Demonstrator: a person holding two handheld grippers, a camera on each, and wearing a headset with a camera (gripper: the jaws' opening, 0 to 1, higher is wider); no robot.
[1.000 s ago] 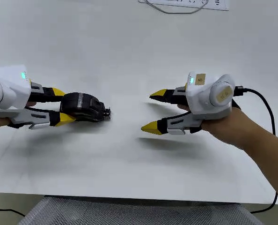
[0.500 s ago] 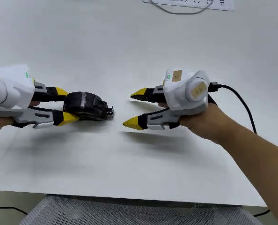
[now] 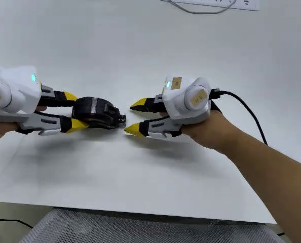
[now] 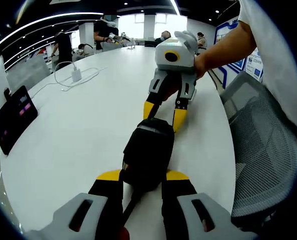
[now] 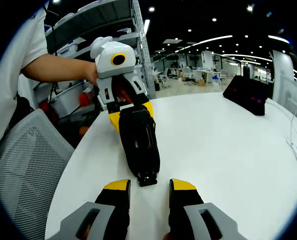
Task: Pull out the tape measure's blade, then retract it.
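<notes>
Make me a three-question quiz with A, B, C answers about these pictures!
1. Where is the black tape measure?
A) between the left gripper's fingers
B) in a drawer
C) on the floor
2. What colour are the grippers' fingertips?
A) red
B) yellow
C) green
3. How are the right gripper's fingers?
A) open
B) shut on the blade
C) shut on nothing

Answers: 1 A, its fingers clamp the case; 2 B, all four tips are yellow; 3 A, a gap shows between them.
</notes>
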